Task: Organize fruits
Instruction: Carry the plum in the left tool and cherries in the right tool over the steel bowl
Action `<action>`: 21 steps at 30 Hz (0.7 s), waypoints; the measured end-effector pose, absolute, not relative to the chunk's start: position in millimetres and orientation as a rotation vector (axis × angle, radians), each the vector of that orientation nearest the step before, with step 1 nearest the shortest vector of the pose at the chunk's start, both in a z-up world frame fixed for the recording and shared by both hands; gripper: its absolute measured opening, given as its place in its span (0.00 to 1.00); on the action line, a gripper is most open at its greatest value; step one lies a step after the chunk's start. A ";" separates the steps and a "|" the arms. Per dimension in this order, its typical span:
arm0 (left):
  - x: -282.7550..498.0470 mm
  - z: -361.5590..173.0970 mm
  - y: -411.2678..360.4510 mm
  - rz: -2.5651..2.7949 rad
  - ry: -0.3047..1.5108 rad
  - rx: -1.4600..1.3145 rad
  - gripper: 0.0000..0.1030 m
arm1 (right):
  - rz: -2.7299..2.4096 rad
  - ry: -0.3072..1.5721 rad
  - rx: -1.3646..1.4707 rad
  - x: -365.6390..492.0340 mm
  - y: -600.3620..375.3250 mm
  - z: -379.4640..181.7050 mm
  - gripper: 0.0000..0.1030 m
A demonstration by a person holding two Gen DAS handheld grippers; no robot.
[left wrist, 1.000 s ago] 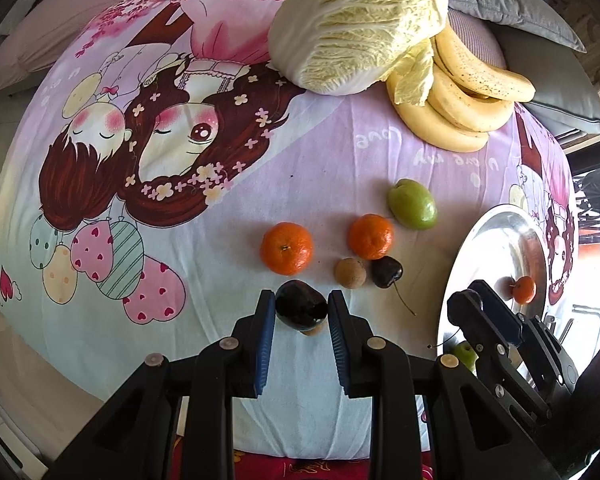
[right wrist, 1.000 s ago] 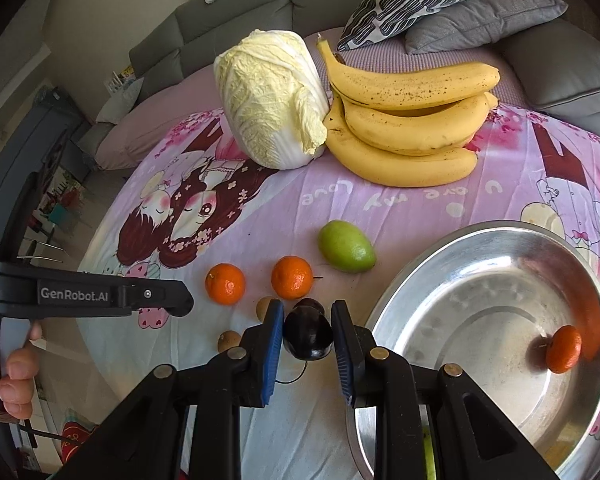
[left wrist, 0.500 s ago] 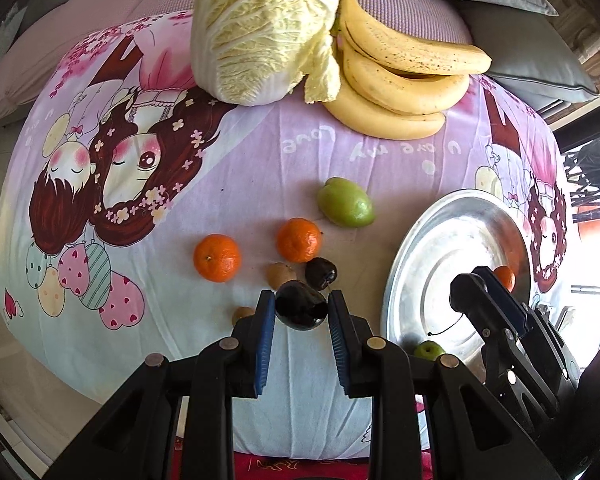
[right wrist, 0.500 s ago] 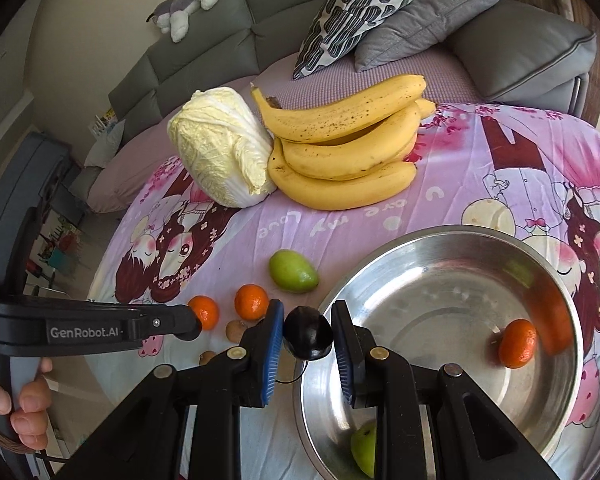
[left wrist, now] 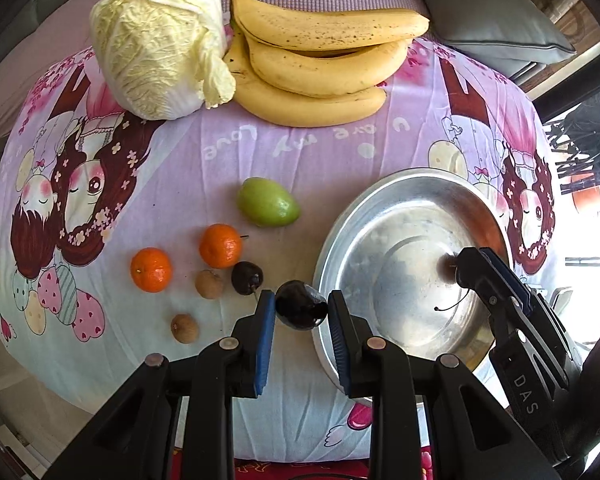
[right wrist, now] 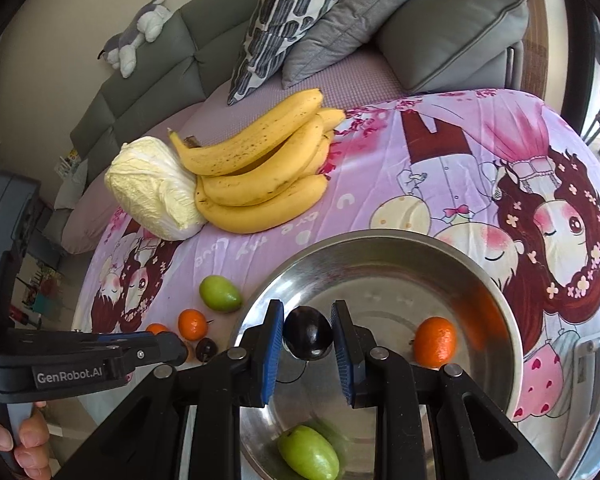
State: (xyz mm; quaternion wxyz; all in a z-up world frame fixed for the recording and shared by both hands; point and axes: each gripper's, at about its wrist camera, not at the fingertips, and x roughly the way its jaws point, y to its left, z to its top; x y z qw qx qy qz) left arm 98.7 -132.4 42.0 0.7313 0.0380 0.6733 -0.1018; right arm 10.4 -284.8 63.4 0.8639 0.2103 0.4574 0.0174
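My left gripper is shut on a dark cherry, just left of the steel bowl's rim. My right gripper is shut on a second dark cherry, held over the bowl. Inside the bowl lie an orange and a green fruit. On the cartoon cloth rest a green fruit, two oranges, another dark cherry and two small brown fruits.
A cabbage and a bunch of bananas sit at the far side of the cloth. Behind them is a grey sofa with cushions. A hand holds the left gripper's handle at lower left.
Both grippers have carried their cherries to the right. The right one went from beside the bowl's rim to over its middle; the left one went from the loose fruit to the bowl's left edge.
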 end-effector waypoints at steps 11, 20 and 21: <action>111.6 38.6 -170.5 -0.279 1.497 0.079 0.27 | -0.046 0.945 0.525 -1.0 -332.3 56.7 0.25; 115.1 32.1 -184.4 -0.296 1.512 0.087 0.27 | -0.095 0.952 0.534 -4.8 -347.9 52.7 0.25; 115.1 31.2 -185.1 -0.297 1.514 0.088 0.27 | -0.092 0.954 0.530 -4.0 -346.8 52.6 0.25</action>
